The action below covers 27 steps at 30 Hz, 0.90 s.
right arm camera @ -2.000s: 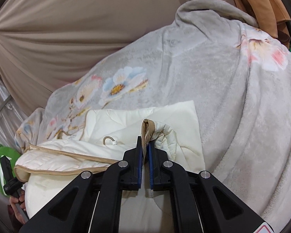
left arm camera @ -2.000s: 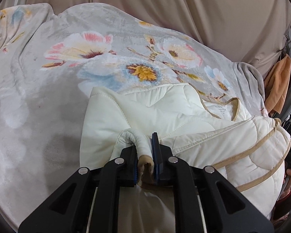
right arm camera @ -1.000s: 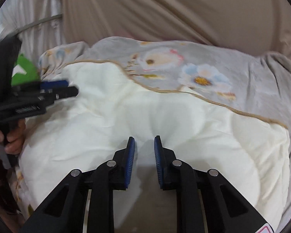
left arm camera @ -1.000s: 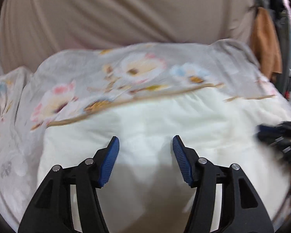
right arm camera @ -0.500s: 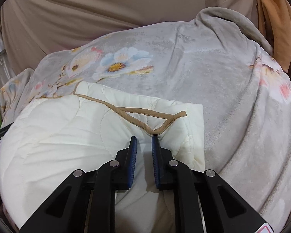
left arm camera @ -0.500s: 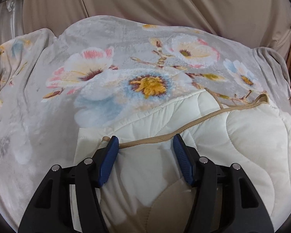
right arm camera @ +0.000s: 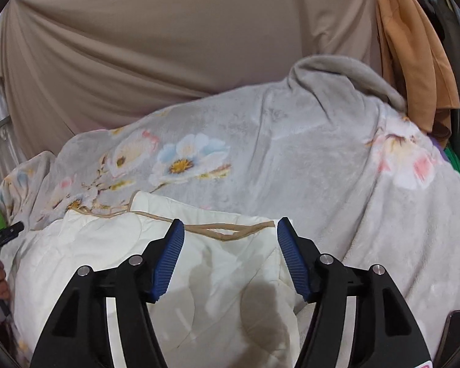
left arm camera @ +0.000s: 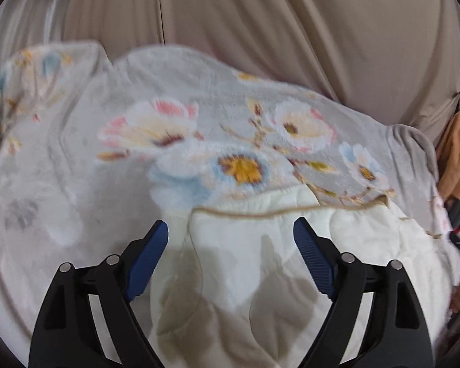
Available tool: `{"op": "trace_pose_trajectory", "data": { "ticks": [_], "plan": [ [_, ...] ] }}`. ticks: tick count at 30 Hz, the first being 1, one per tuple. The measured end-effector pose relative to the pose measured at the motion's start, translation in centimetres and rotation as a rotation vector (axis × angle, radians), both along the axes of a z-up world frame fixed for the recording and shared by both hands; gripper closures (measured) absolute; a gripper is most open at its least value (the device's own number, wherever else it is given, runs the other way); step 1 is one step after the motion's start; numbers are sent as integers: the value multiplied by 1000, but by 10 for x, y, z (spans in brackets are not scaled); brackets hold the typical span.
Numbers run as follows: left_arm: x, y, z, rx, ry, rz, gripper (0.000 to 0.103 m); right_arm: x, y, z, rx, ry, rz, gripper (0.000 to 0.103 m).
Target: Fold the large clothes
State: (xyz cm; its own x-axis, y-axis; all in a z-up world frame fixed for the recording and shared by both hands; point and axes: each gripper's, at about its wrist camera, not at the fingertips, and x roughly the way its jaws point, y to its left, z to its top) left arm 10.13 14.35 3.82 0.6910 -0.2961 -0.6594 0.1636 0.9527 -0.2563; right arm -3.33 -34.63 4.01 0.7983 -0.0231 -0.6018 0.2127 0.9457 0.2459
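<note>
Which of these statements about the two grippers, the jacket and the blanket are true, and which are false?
1. The left gripper is open. True.
2. The right gripper is shut on the jacket. False: its jaws stand apart and hold nothing.
3. The jacket lies on the blanket. True.
4. The blanket is plain grey. False: it is grey with printed flowers.
5. The jacket has tan trim along its far edge. True.
6. An orange cloth lies on top of the jacket. False: it hangs at the far right, beyond the blanket.
</note>
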Motion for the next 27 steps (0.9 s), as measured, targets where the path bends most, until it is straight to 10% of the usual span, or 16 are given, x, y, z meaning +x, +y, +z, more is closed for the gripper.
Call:
{"op": "trace_pose_trajectory", "data": {
  "ticks": [2, 4, 6, 7, 13, 20, 27],
  "plan": [
    [6, 1, -14, -40, 83, -29, 26, 14, -4, -16, 21, 85, -7, 40],
    [8, -3, -23, -24, 113, -26, 44, 23, -3, -31, 56, 134, 16, 74],
    [5, -6, -17, 1, 75, -22, 89, 20, 1, -27, 59, 96, 40, 91],
    [5, -7, -9, 3, 52, -26, 93, 15, 4, -18, 38, 54, 31, 93],
    [10, -19, 41, 49, -117, -13, 96, -2, 3, 36, -10, -154, -12, 94],
    [54, -40, -31, 210, 46, 9, 96, 47, -15, -36, 42, 110, -34, 94],
    [52, -59, -44, 332, 4, 29, 95, 56, 3, -46, -68, 168, -32, 91]
  ]
}}
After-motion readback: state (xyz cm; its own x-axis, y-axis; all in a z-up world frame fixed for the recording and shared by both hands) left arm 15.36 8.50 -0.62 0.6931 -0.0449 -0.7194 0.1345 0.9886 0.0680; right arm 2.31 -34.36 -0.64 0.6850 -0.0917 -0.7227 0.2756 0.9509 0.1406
